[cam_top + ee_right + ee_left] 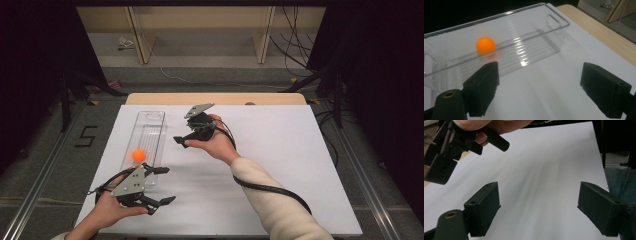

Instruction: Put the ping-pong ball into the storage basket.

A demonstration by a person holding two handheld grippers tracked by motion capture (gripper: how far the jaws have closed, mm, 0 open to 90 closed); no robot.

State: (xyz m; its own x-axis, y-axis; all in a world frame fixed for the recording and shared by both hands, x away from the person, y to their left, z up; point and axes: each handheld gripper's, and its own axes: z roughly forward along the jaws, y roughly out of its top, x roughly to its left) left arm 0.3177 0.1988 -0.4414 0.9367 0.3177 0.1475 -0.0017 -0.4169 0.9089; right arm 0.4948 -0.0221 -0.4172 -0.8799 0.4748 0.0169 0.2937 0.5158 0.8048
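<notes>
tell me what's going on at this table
A person holds a two-jaw gripper in each hand over a white sheet on the table. An orange ball lies inside a long clear bin. The right gripper faces the bin, jaws open and empty. The left gripper sits near the bin's near end, also open, holding nothing.

I've got the orange ball [485, 45] sitting loose inside the clear plastic bin [554, 37], toward its near end, bin lying lengthwise on the white sheet.

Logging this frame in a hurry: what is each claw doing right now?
Left claw: open, holding nothing, over the white sheet.
Right claw: open, holding nothing, facing the clear bin.
</notes>
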